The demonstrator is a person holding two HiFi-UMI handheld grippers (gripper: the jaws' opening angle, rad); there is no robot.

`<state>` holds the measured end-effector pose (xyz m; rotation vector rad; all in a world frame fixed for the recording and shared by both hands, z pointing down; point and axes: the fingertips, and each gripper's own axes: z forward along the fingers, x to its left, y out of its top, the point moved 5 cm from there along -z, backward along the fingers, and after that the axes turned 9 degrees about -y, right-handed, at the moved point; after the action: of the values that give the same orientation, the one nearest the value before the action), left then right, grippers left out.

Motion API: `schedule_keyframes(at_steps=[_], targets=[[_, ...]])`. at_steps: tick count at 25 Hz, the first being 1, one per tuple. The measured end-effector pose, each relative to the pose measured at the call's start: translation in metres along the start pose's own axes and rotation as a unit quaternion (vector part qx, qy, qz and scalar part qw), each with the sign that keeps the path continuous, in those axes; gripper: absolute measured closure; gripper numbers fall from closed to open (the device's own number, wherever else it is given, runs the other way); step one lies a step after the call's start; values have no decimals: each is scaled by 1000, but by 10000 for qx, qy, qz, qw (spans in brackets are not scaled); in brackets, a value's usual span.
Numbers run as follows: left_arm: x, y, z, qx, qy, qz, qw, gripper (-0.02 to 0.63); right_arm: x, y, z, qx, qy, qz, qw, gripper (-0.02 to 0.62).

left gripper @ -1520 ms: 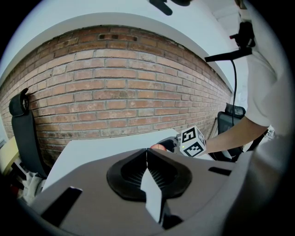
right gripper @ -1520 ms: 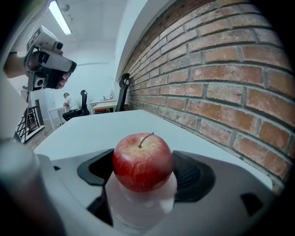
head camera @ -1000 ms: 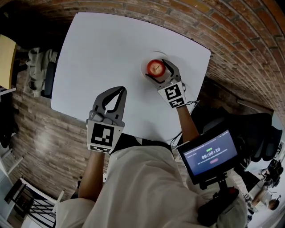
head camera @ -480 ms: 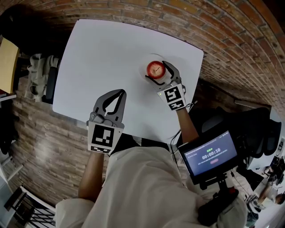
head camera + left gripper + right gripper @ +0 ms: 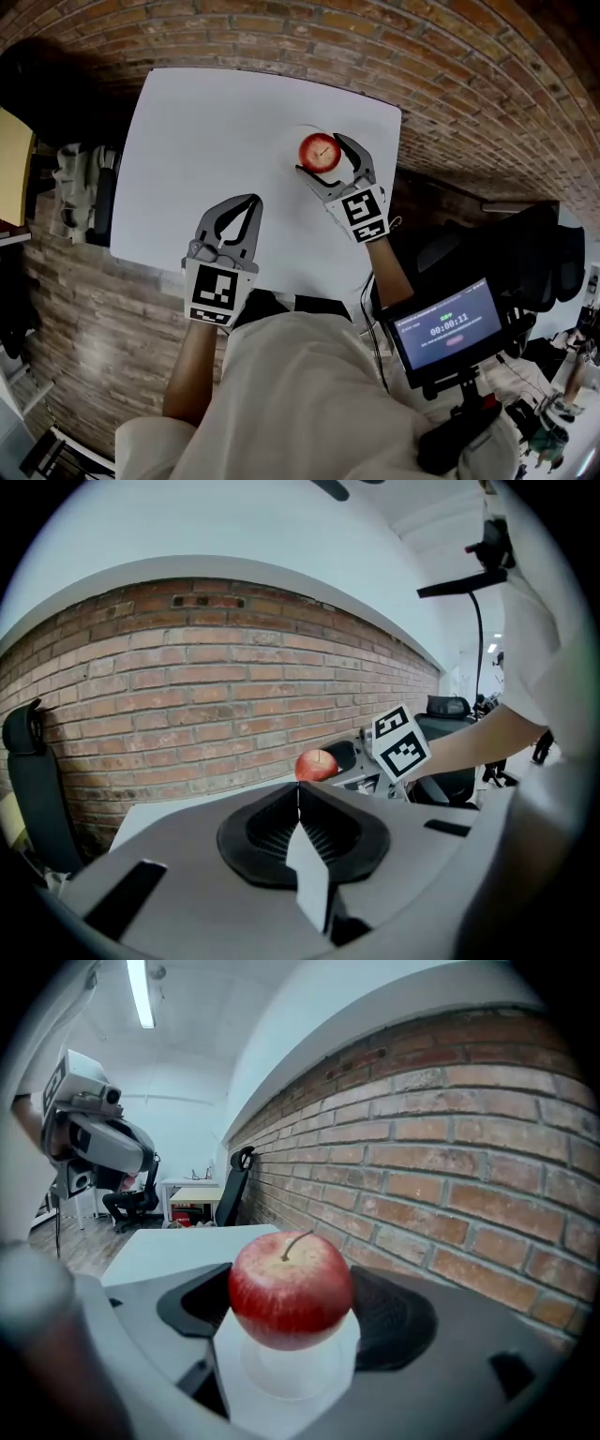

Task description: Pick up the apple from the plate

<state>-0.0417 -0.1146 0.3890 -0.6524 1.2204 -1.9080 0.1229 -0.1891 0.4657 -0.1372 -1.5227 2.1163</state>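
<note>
apple (image 5: 291, 1288) red; plate (image 5: 292, 1374) white; table (image 5: 216, 122) white; wall (image 5: 187, 696) red brick

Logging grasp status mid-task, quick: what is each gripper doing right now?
Left gripper: closed, holding nothing.
Right gripper: closed on the apple.

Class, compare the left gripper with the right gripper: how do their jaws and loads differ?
The left gripper has its jaws closed together and empty; the right gripper has its jaws wide, clamped on the red apple. The left gripper sits nearer the person; the right gripper reaches farther across the white table. Both carry a marker cube.
</note>
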Motion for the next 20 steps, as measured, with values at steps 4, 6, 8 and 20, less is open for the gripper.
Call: schedule_keyframes(at_steps=[4, 6, 8, 20], targets=[[-2, 9, -3, -103, -79, 104, 9999, 600, -6, 11, -15, -35, -164, 8, 9999, 202], [0, 13, -5, -166, -101, 151, 9997, 600, -9, 17, -21, -51, -261, 37, 9996, 202], [4, 17, -8, -247, -125, 200, 9994, 600, -12, 23, -26, -67, -375, 77, 9992, 202], [22, 40, -23, -623, -356, 487, 9962, 600, -9, 73, -74, -457, -974, 429, 9933, 202]])
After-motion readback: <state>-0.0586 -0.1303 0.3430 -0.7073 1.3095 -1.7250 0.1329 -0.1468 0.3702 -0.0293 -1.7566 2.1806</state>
